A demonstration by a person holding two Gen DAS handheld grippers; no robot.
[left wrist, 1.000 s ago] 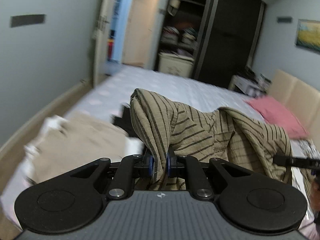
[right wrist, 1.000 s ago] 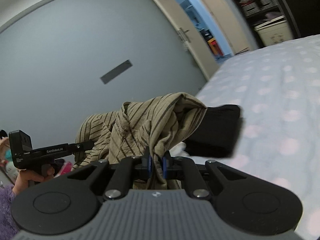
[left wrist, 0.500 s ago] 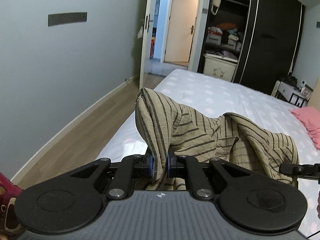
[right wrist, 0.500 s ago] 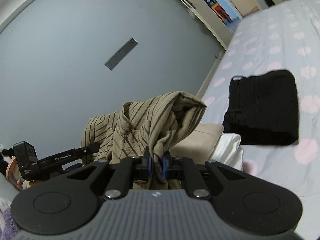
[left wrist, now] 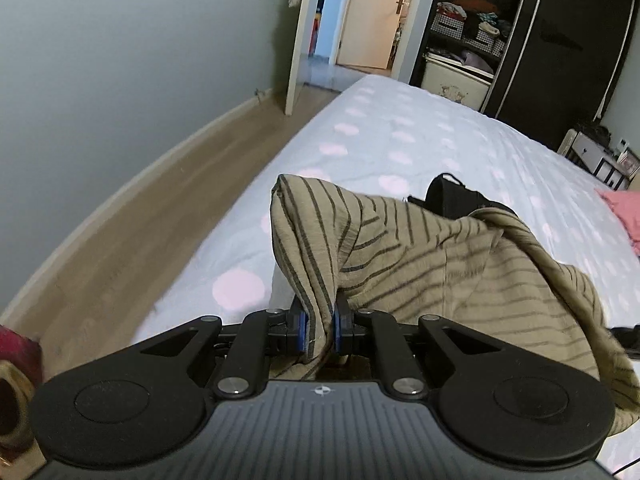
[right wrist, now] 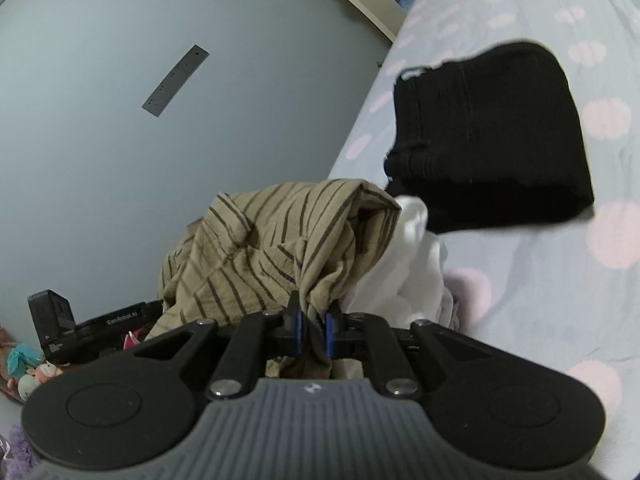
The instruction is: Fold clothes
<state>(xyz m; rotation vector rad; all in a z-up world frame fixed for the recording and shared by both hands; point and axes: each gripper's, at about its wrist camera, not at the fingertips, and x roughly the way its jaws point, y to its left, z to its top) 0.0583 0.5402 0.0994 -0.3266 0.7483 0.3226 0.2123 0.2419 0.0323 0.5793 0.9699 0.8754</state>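
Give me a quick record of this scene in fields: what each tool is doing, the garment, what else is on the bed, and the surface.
left tool: shut on striped shirt
right tool: shut on striped shirt
striped shirt: tan with dark stripes, bunched, hanging between both tools
black garment: folded, lying on the bed
white cloth: crumpled, beside the black garment
bed: pale sheet with pink dots

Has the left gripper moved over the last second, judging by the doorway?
Yes. The left gripper, shut on the striped shirt, swung left and tipped down: the doorway shifted right and upward in its view.
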